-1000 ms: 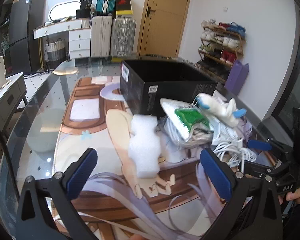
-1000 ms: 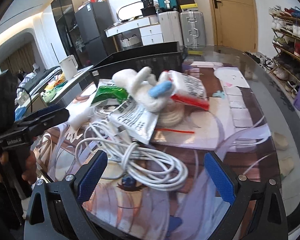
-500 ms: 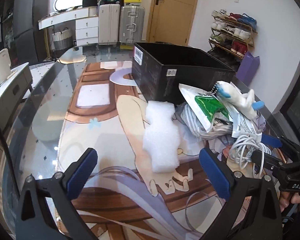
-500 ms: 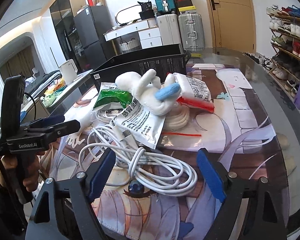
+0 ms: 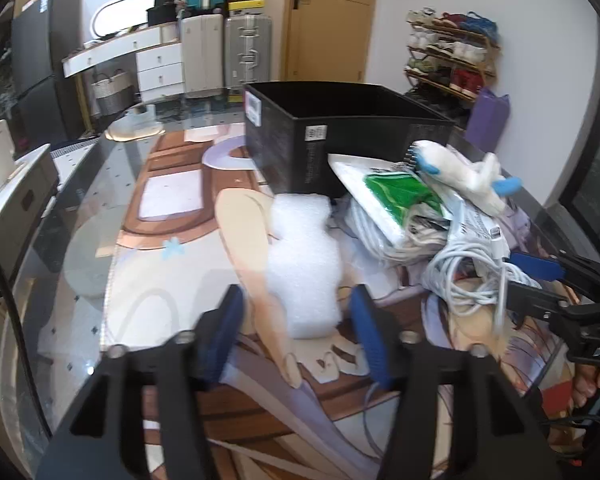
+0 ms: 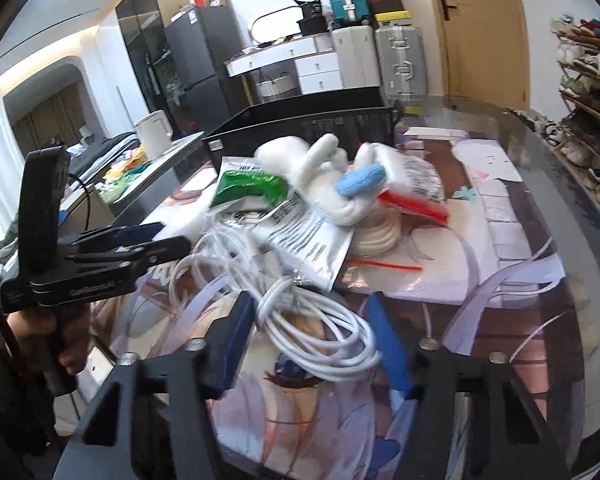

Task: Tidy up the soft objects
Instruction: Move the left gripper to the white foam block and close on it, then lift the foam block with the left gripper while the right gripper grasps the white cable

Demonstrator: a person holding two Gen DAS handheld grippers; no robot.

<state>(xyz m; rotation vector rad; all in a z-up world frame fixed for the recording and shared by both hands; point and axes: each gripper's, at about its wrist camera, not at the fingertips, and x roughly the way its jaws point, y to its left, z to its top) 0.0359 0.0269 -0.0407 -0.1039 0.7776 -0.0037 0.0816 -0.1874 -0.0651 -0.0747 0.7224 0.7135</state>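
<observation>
White, crinkly foam padding [image 5: 304, 264] is lying lumpy and folded on the printed mat [image 5: 180, 256], just in front of the black box [image 5: 340, 136]. The left gripper [image 5: 296, 328] is hanging parted around its near end, seemingly not touching. The right gripper [image 6: 312, 340] is straddling a coiled white cable [image 6: 320, 328], fingers apart.

white cable coil [image 6: 316, 320] between parted jaws

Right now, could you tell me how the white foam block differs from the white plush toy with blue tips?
The white foam block lies flat on the printed mat, alone; the white plush toy with blue tips sits atop the pile of packets and cables. The foam block is plain white and slab-like; the plush toy has limbs with blue ends. The left gripper frames the foam block, not the plush toy. Both are white and outside the black box.
</observation>
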